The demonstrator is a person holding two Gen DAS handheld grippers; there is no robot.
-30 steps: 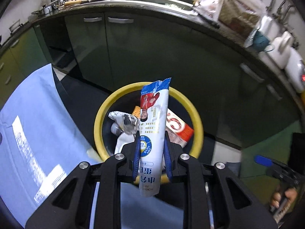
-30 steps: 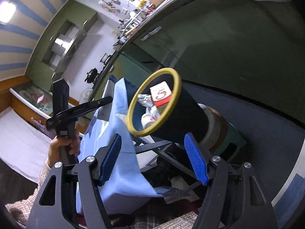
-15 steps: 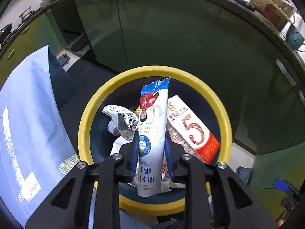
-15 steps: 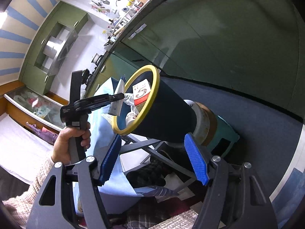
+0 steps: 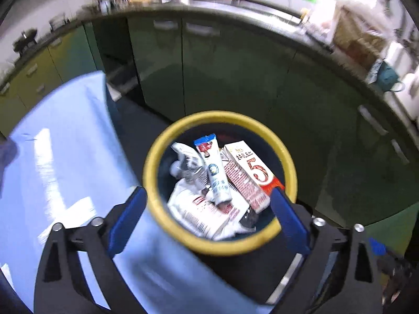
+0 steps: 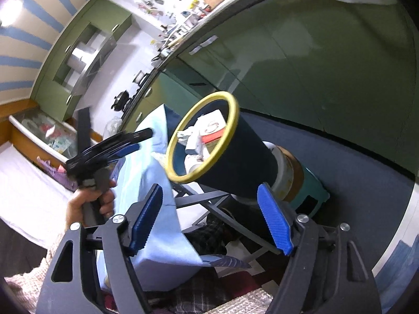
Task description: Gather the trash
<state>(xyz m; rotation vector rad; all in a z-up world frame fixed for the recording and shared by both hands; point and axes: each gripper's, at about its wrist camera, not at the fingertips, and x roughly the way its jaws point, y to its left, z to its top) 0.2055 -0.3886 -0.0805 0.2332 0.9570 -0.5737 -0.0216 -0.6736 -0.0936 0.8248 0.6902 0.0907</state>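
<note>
Dropped since 0.5 s ago: wrapper (image 5: 213, 168) now lies inside yellow-rimmed bin (image 5: 288, 162). Left tongs (image 5: 207, 219) spread, empty; right tongs (image 6: 209, 221) spread, empty. Further trash not visible.

Both fisheye views bend hard at the edges, with dark vignetted corners. The left wrist view is smeared by motion blur — the countertop (image 5: 262, 7) is washed out by glare from bright windows. In the right wrist view a ceiling light (image 6: 9, 2) flares top left, and the left gripper (image 6: 125, 144) streaks with blur.
</note>
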